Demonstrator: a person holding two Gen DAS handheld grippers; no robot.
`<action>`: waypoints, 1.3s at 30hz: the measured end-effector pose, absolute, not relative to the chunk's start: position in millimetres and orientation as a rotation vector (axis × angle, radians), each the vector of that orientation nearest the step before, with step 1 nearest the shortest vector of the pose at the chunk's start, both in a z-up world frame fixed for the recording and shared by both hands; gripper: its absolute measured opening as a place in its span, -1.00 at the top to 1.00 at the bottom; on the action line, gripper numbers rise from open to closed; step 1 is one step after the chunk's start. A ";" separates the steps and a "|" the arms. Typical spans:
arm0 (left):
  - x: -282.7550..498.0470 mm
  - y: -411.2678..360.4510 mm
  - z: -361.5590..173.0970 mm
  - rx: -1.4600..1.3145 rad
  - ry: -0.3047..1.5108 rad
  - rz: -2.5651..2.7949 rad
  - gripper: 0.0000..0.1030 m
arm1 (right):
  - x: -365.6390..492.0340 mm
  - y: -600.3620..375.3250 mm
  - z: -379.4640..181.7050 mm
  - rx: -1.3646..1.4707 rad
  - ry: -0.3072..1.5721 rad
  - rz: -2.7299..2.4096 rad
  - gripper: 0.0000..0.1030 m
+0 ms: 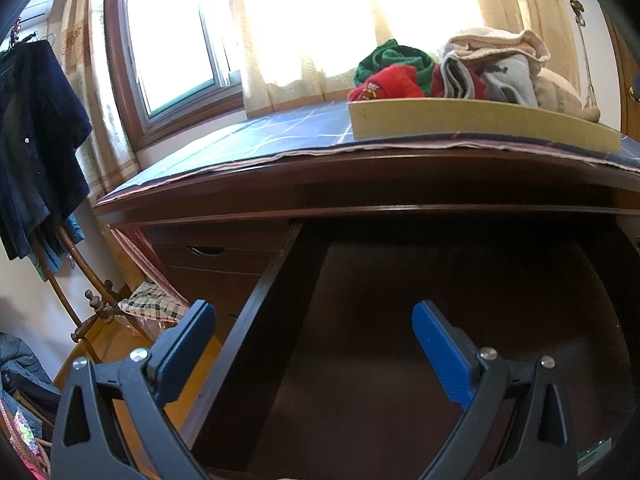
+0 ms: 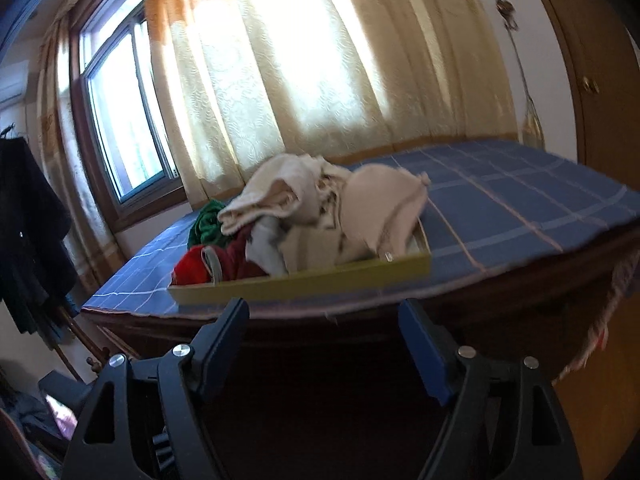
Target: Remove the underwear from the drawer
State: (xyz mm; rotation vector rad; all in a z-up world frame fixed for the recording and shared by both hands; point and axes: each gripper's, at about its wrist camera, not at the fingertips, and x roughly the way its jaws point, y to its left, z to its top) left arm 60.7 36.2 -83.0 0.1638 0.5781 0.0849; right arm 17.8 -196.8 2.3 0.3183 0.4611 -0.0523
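A dark wooden drawer (image 1: 276,264) stands pulled out of the desk, and its shadowed floor shows no clothing. My left gripper (image 1: 314,312) hangs open over the drawer's left side wall, nothing between its blue pads. On the desk top a yellow tray (image 1: 480,122) (image 2: 304,282) holds a heap of underwear: green, red, grey and cream pieces (image 1: 448,72) (image 2: 316,216). My right gripper (image 2: 324,312) is open and empty, just in front of the tray and below the desk edge. The right wrist view is motion-blurred.
A blue checked cloth (image 2: 500,204) covers the desk top. Curtains (image 2: 280,80) and a window (image 1: 172,48) are behind it. Dark clothes hang on a wooden rack (image 1: 36,140) at the left. A wooden door (image 2: 600,100) stands at the right.
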 end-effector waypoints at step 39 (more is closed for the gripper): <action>-7.6 27.0 5.0 0.050 0.455 -0.035 -0.99 | -77.0 -179.4 38.8 0.223 0.356 -0.239 -0.55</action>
